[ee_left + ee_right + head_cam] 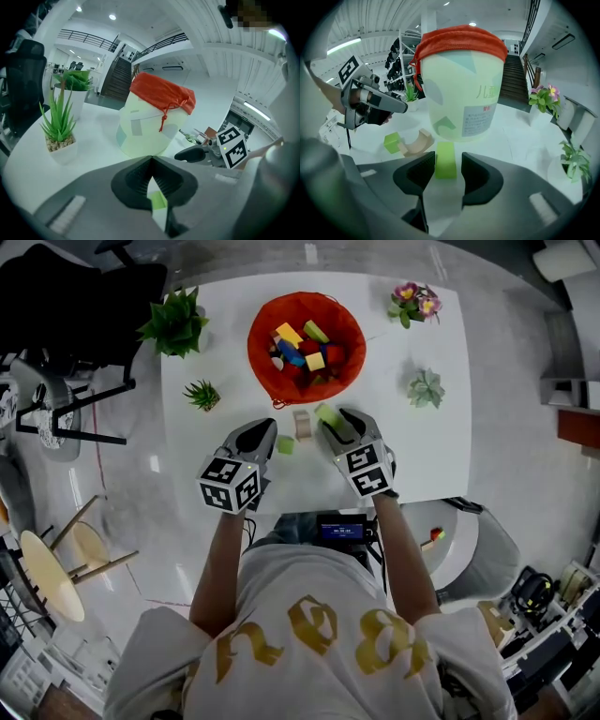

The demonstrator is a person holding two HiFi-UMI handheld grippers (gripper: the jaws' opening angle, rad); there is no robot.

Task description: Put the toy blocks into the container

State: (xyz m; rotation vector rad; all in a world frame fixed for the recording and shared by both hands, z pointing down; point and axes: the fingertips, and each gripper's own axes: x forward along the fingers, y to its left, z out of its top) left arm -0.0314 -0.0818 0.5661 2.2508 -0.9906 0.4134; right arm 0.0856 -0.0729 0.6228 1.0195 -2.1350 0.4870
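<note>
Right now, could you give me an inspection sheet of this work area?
Surface: white table, no spills seen.
Job's things: red-rimmed container holding blocks; green cube, wooden arch and green block outside it.
Clutter: leafy plant, spiky plant, flowers, succulent.
Grippers: left gripper shut, empty; right gripper open around the green block.
Cables: thin dark lead under the left gripper.
Surroundings: black chair, wooden stools.
</note>
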